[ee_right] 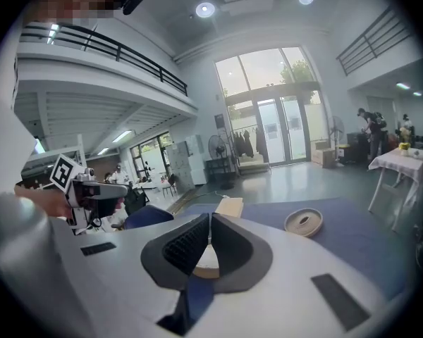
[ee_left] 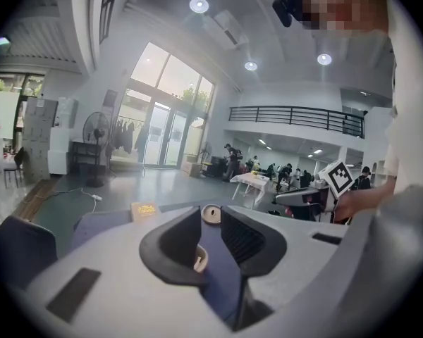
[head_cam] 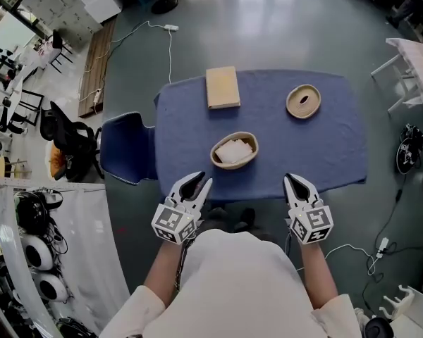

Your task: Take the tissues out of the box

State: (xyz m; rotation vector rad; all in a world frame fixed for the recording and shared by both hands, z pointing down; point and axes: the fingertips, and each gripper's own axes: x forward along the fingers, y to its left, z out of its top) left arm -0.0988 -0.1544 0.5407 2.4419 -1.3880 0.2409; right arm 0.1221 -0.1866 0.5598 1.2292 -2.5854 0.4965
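An oval wooden box (head_cam: 234,151) filled with white tissues stands near the front middle of the blue-covered table (head_cam: 338,146). Its oval lid (head_cam: 303,101) lies apart at the back right. Both grippers hover over the table's front edge, short of the box and touching nothing. My left gripper (head_cam: 199,184) is at the box's front left, jaws apart and empty; in its own view a bit of the box (ee_left: 199,259) shows through the gap. My right gripper (head_cam: 293,181) is at the front right, its jaw tips together with nothing between them. The box (ee_right: 206,263) shows beneath them.
A flat tan rectangular box (head_cam: 222,87) lies at the table's back left. A blue chair (head_cam: 127,148) stands against the table's left side. Cables run over the grey floor, and a white table (head_cam: 416,65) stands at the far right.
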